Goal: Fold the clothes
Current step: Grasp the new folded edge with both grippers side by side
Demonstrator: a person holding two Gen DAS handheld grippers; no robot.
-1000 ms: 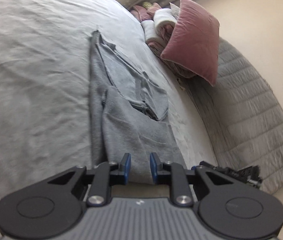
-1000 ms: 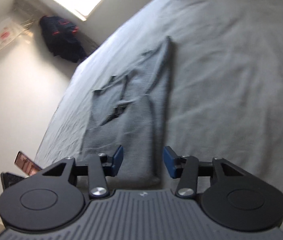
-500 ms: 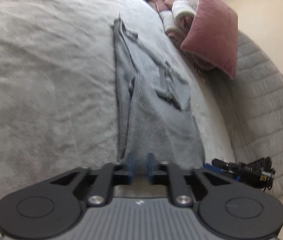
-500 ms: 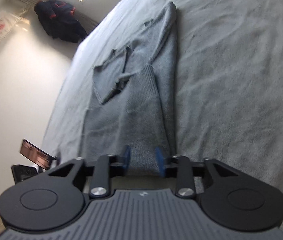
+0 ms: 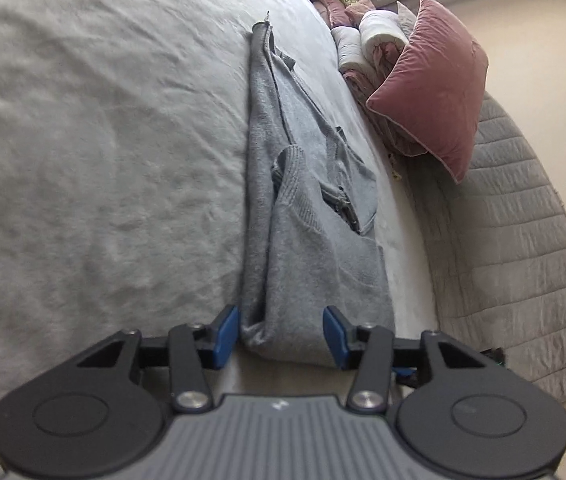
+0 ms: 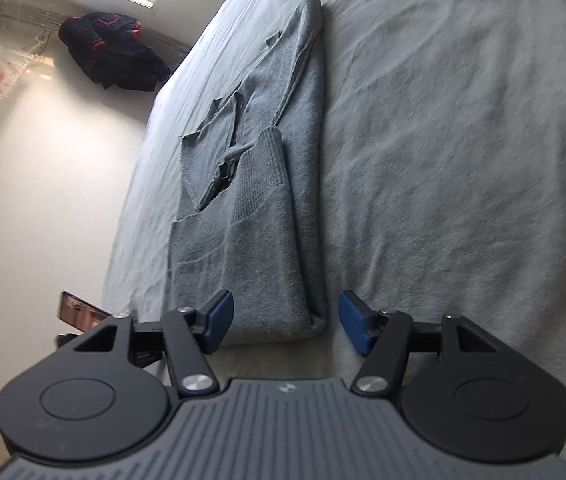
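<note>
The left gripper (image 5: pixel 281 334) and the right gripper (image 6: pixel 285 322) both stand with jaws parted, holding nothing, at the near end of the grey sweater (image 5: pixel 307 240); it lies lengthwise on the bed (image 5: pixel 83 160), sides folded in. This looks like a pause between folds; a crosswise fold would need both near corners pinched evenly.

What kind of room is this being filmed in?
Most likely a bedroom in a home. A wide bed with a grey cover fills the view, a pink cushion leans against a quilted headboard, and a grey sweater lies spread on the cover for folding.
</note>
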